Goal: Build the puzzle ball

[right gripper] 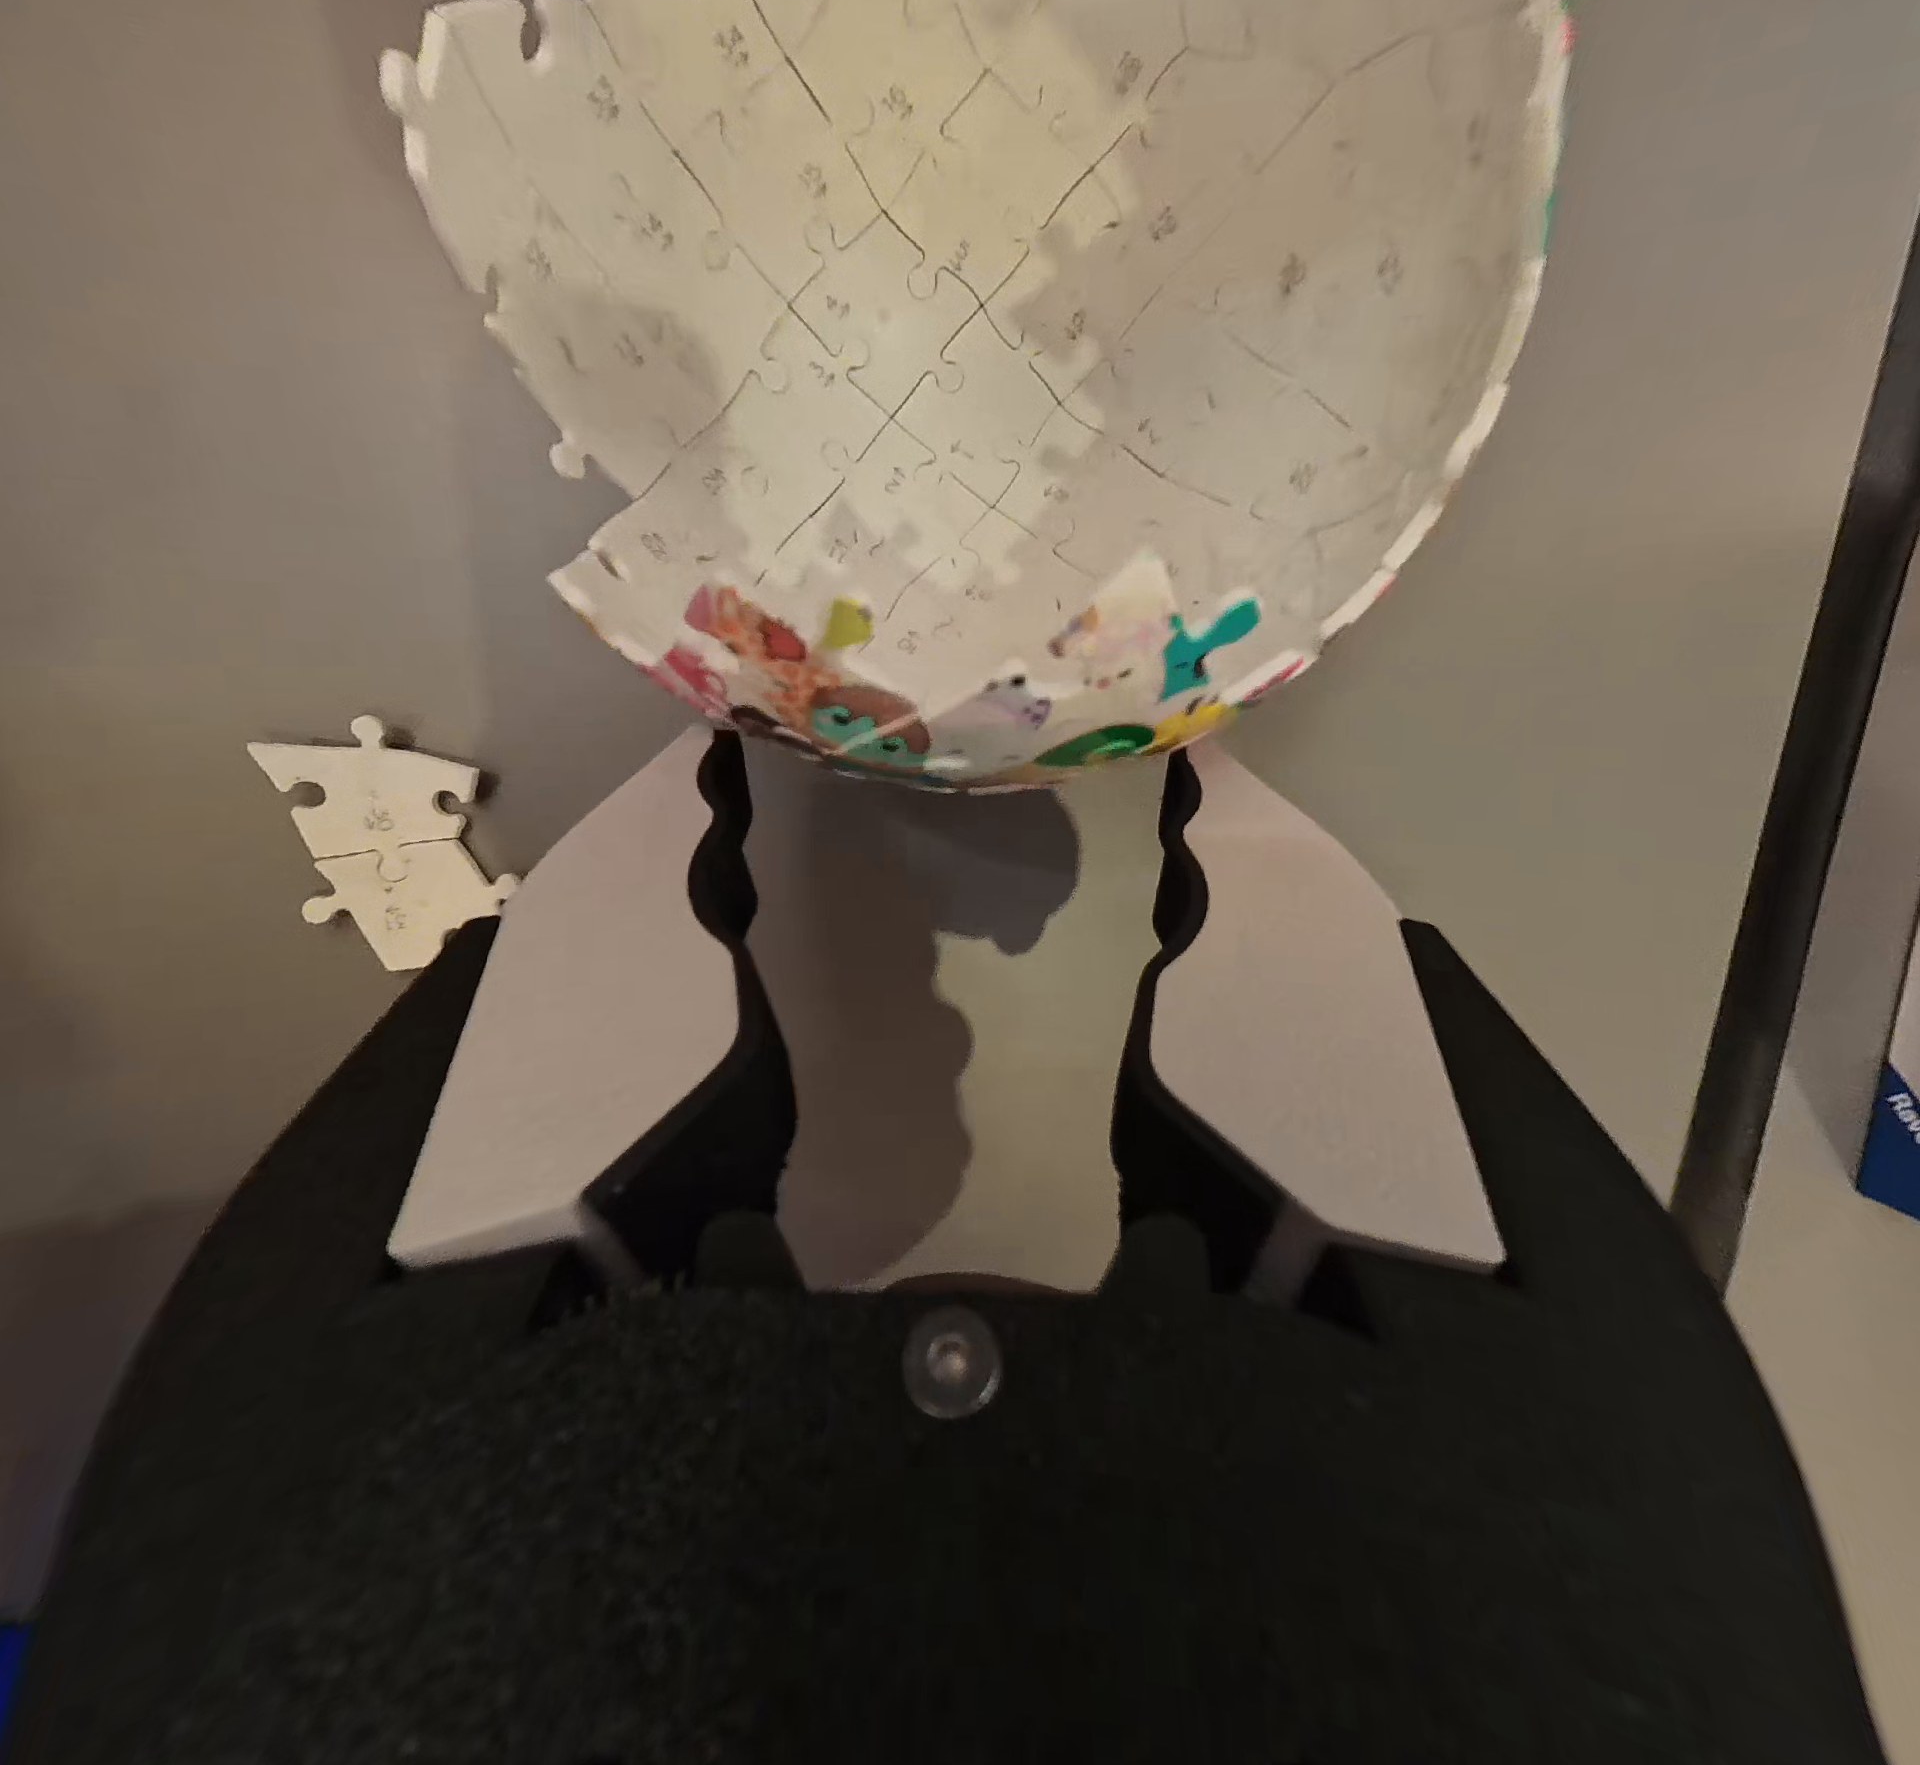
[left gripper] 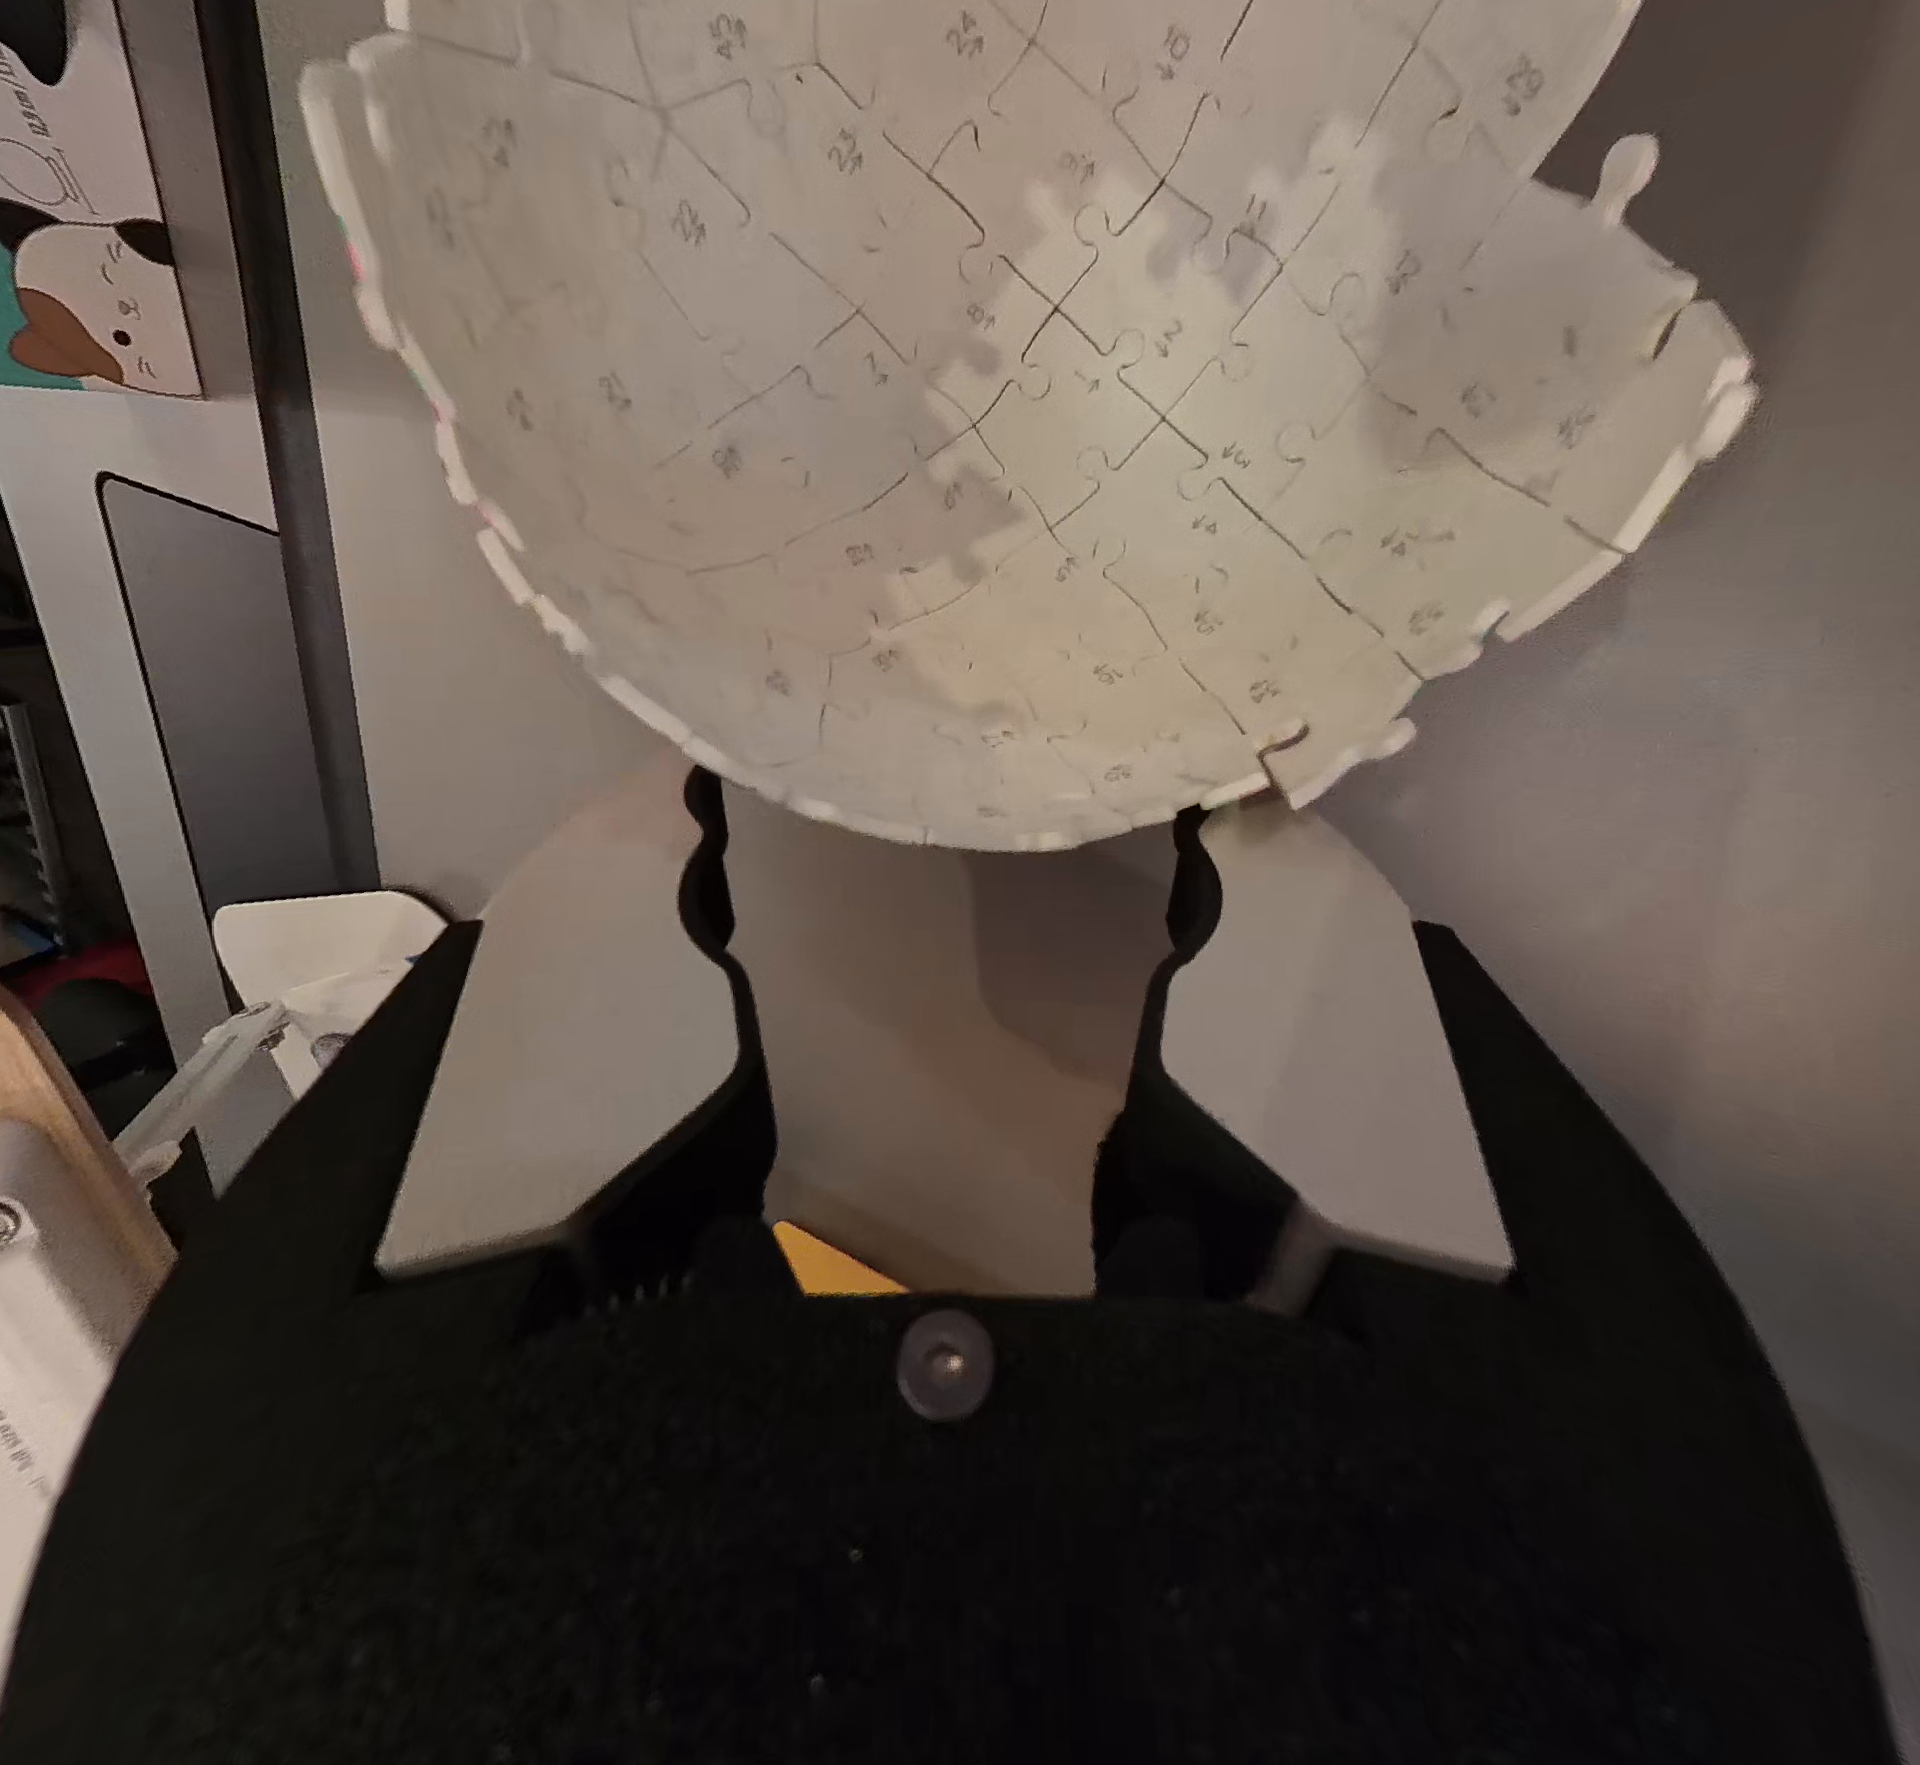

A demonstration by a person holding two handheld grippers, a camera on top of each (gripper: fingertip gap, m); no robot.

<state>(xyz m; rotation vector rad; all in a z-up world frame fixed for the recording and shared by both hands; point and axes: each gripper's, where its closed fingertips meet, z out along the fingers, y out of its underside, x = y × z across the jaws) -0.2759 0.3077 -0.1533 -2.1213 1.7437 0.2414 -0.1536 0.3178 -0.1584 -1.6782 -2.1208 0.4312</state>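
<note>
Item: half-built ball (right gripper: 1039,313), a bowl on the table (right gripper: 208,365), before your spread, empty grippers (left gripper: 945,822) (right gripper: 951,770). Two joined pieces (right gripper: 390,848) lay left. You needed gentle, aligned pressing, probably.

Puzzle ball (left gripper: 1039,344) top cut off by edge – both views; fingertips behind its rim.

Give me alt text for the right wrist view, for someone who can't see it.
A half-built puzzle ball, an open white shell with colourful pictures on its outer lower edge, sits just beyond the open right claw. Two joined white puzzle pieces lie on the grey table to the left.
</note>
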